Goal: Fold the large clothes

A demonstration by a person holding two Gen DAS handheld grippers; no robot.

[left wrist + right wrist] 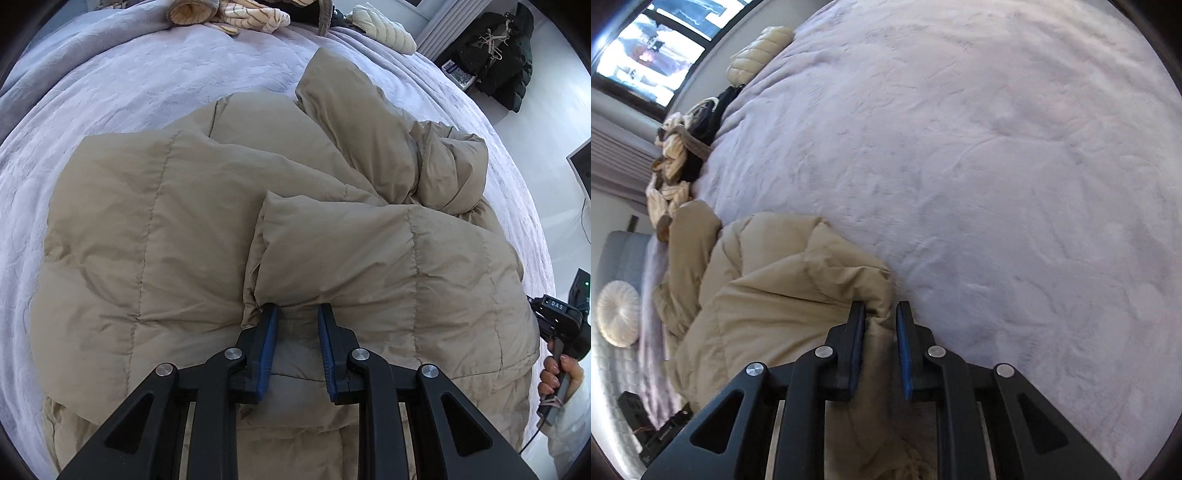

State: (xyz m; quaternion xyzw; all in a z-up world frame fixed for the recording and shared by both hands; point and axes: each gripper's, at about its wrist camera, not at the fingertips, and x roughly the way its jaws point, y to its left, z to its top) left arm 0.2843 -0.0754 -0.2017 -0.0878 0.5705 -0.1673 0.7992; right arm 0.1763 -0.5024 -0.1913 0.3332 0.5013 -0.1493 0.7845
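Observation:
A big tan puffer jacket (166, 221) lies bunched on the lilac bed cover (129, 81), one sleeve folded across its middle. My left gripper (298, 314) is shut on a puffy fold at the jacket's near edge, and fabric fills the gap between its blue pads. In the right wrist view the jacket (775, 295) lies at the lower left. There my right gripper (880, 310) is shut on a bunched corner of it. At the right edge of the left wrist view a hand (554, 373) holds the right gripper's handle beside the jacket.
A heap of cream and dark clothes (236, 14) and a cream puffer (384, 29) lie at the bed's far edge. Dark coats (495, 55) are piled beyond the bed. A round white cushion (618, 314) sits off the bed. Bare cover (997, 184) stretches right of the jacket.

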